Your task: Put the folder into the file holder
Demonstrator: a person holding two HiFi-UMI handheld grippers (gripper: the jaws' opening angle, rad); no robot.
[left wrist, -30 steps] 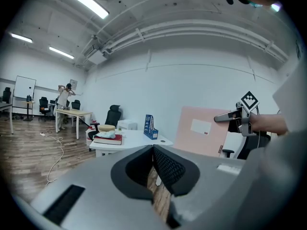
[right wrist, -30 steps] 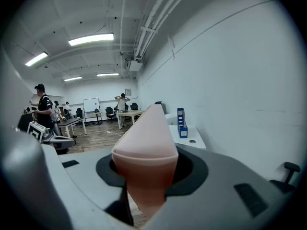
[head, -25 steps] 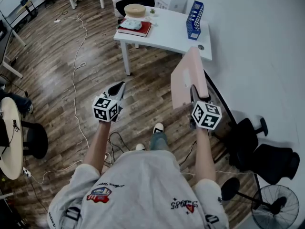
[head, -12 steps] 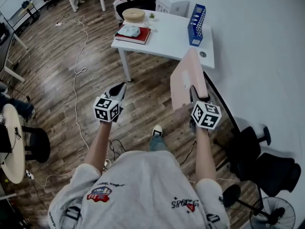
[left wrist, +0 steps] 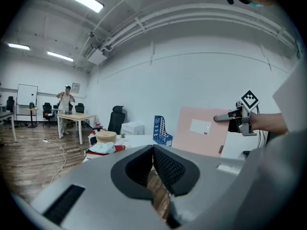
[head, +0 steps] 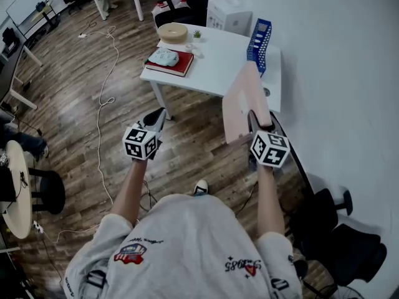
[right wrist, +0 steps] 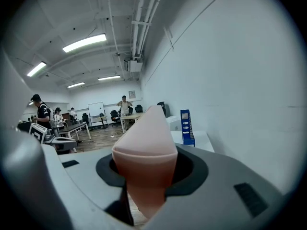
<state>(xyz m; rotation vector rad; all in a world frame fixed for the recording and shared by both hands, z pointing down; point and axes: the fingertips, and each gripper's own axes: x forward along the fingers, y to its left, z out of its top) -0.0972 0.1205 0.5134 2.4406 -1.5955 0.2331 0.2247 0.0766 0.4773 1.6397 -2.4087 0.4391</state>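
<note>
The pink folder (head: 245, 98) is held in the air, standing on edge with its broad face turned toward the person's left and its top leaning ahead toward the table (head: 218, 58). That is probably so it can go edge-first down into the blue file holder (head: 259, 37), which stands upright at the table's far right corner next to the wall. The right hand-held gripper (head: 254, 121) clamps the folder at its lower near edge. In the right gripper view the pink card (right wrist: 144, 157) fills the gap between the two jaws and rises straight out of them, so the jaws are closed on it and most of the sheet stands above and ahead of the grip. A hold this low leaves the top free to enter the holder, though I judge a tall sheet pinched at one edge may sway. Past the folder's right side, that view shows the file holder (right wrist: 185, 126) well ahead, so the folder is not yet over it and the carry across the floor is the step in hand. The left hand-held gripper (head: 155, 117) hangs level with the right one, well apart from the folder, with its jaws together and nothing between them, as the left gripper view (left wrist: 152, 161) shows. It looks idle, perhaps kept ready to steady the holder. Further out, the table also carries a red book (head: 169, 64) with a pale bundle on it, a round tan object (head: 173, 32) and a white box (head: 228, 12)
</note>
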